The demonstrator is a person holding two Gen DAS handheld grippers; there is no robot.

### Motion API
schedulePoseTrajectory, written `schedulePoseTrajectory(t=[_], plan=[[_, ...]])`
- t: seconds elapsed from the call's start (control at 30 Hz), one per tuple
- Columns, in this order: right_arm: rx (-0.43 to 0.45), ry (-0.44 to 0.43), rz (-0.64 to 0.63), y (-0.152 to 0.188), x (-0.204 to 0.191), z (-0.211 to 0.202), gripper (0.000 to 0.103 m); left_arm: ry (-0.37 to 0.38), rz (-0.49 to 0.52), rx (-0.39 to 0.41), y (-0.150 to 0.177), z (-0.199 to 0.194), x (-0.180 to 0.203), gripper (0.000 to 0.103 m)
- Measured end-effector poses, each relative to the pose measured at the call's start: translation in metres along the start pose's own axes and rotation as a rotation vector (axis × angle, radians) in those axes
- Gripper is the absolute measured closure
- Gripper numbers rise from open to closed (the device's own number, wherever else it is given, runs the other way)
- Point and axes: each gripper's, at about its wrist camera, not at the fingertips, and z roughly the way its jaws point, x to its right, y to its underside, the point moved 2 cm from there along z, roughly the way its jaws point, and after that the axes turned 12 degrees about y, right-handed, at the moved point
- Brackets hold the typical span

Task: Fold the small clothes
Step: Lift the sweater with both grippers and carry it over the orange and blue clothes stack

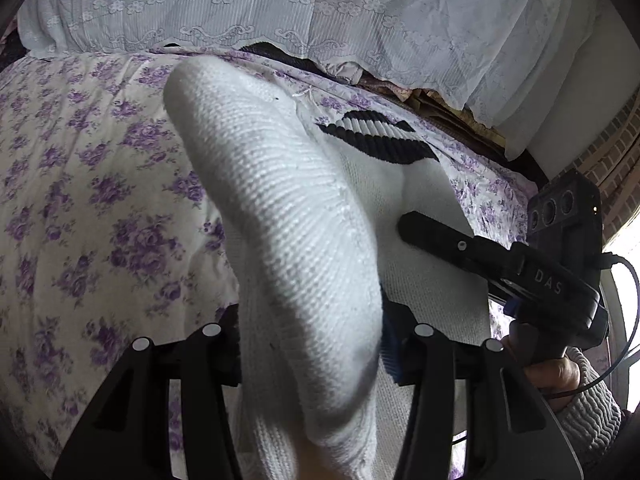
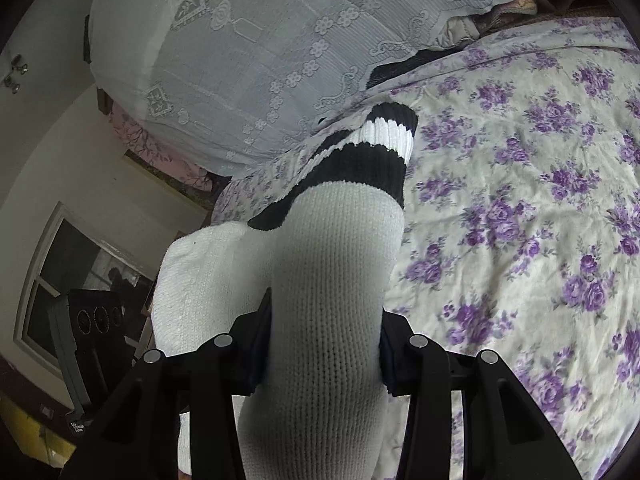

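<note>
A white knit garment (image 1: 280, 208) with a black-and-white striped cuff (image 1: 380, 132) is lifted above the flowered bed cover (image 1: 80, 200). In the left wrist view its thick folded edge runs up between the fingers of my left gripper (image 1: 312, 320), which is shut on it. My right gripper (image 1: 412, 226) comes in from the right with one black finger lying on the same cloth. In the right wrist view the knit garment (image 2: 336, 248) fills my right gripper (image 2: 324, 332), pads pressed on both sides. The striped cuff (image 2: 372, 148) droops over the far end. The left gripper's housing (image 2: 96, 320) shows at lower left.
A white lace cloth (image 1: 320, 12) covers a pile along the back of the bed, also the lace cloth (image 2: 240, 60). The flowered bed cover (image 2: 520, 200) spreads to the right. A hand in a knit sleeve (image 1: 560, 376) holds the right gripper. A window (image 2: 68, 280) is at left.
</note>
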Motion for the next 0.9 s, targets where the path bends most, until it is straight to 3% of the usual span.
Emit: schedulePoseTrajectory(t=[0.27, 0.47, 0.73, 0.9], plan=[[-0.034, -0.122, -0.117, 0.012, -0.068, -0.016, 0.059, -0.129, -0.063, 0.114, 0.03, -0.081, 0.007, 0.055], [-0.028, -0.175, -0.201, 0.025, -0.125, -0.024, 0.059, -0.181, -0.054, 0.185, 0.044, -0.141, 0.0, 0.055], [-0.053, -0.224, -0.275, 0.054, -0.212, -0.016, 0.059, -0.246, -0.103, 0.262, 0.066, -0.22, -0.03, 0.055], [-0.085, -0.303, -0.344, 0.078, -0.277, -0.004, 0.059, -0.338, -0.151, 0.35, 0.088, -0.279, -0.049, 0.055]])
